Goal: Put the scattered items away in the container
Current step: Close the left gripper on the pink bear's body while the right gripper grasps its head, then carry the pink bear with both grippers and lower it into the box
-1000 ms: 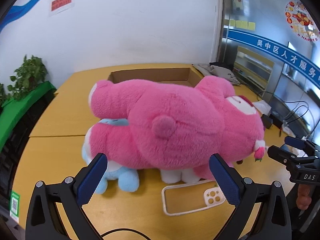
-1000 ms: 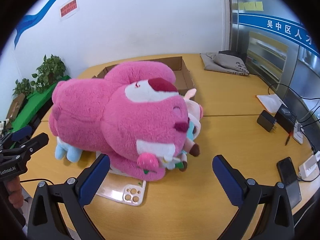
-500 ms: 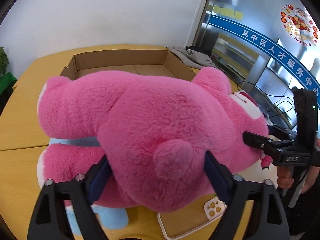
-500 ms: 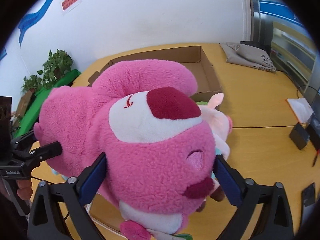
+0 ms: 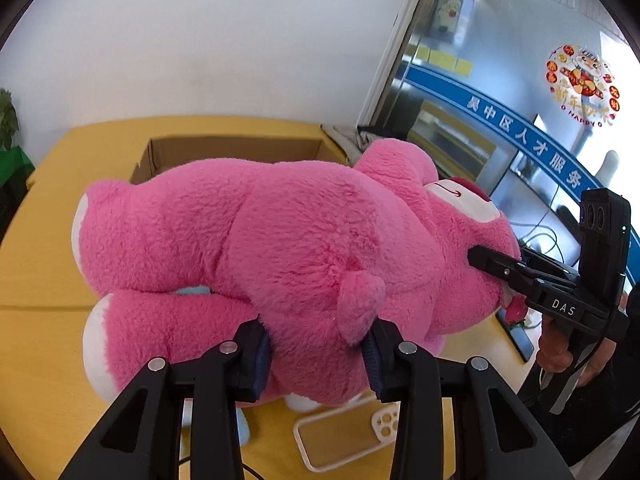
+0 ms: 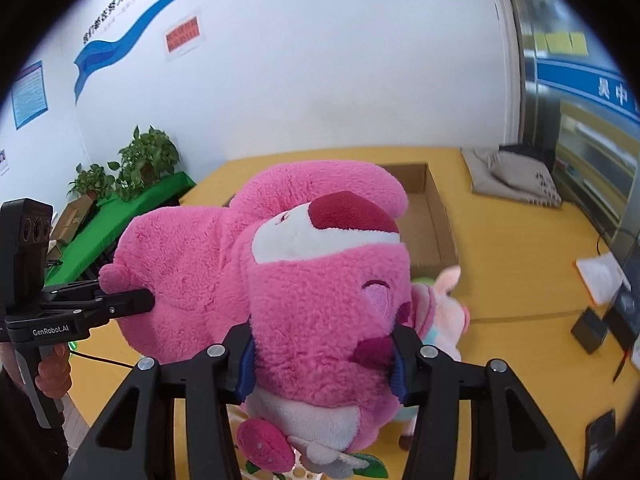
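Left wrist view: left gripper (image 5: 316, 354) closing, blue pads sunk into the rump of the big fluffy pink plush bear (image 5: 280, 248) | right gripper (image 6: 322, 360) closing, pads squeezing the bear's head | bear lies across the yellow table (image 5: 36, 248), open brown cardboard box (image 5: 236, 152) behind at 12 o'clock

A yellow counter (image 6: 516, 240) stands against a white wall (image 6: 320, 80). On the wall are a blue swoosh (image 6: 120, 40) and a red notice (image 6: 182, 35). Potted plants (image 6: 132, 164) sit on a green cloth (image 6: 116, 224) at the left. A grey folded bag (image 6: 512, 178) lies at the counter's far right, with a notepad (image 6: 600, 276) and cables (image 6: 612, 236) near the right edge.
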The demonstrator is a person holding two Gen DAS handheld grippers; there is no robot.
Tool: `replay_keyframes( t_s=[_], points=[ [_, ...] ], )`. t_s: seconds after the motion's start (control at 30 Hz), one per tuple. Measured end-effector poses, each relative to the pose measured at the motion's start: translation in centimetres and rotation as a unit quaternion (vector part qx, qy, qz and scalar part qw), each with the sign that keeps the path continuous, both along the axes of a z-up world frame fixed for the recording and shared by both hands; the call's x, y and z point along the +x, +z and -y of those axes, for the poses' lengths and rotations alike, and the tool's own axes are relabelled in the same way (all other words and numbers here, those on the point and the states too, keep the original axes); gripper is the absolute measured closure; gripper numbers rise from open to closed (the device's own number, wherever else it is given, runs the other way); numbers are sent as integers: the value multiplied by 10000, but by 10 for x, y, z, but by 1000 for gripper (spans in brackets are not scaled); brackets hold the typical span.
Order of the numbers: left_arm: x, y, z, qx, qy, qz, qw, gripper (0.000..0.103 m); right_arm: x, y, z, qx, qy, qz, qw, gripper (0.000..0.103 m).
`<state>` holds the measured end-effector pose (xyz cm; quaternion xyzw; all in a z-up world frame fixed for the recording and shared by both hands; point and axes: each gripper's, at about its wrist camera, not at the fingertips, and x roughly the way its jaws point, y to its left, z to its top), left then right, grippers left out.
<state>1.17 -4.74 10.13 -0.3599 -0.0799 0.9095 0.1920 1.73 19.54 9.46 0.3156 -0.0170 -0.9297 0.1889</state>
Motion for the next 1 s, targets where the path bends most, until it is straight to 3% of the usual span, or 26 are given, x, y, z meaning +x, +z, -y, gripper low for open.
replay_keyframes(
  t_s=[0.2,0.4,0.57,0.73,0.83,0.93,1.0],
  points=[
    [-70,50,1,-263,35,-347,9990,63,-69,42,13,107,172,-335,9992,53],
    [-192,46,9,-236,94,-49,9997,63,-187,57,37,245,267,-191,9992,53],
    [-298,6,17,-147,102,505,9986,63,-276,26,41,320,163,170,9992,52],
    [-377,-65,12,-237,115,1299,9912,63,-346,-33,30,344,43,888,9954,50],
    [-404,-109,5,-339,194,1706,9846,68,-375,-76,24,441,-105,1402,9891,49],
    [-411,-116,-2,-345,224,1556,9870,68,-391,-102,14,402,-351,1718,9837,43],
    [-409,-112,-6,-498,304,1494,9871,64,-393,-103,5,271,-407,1780,9828,31]
  ],
)
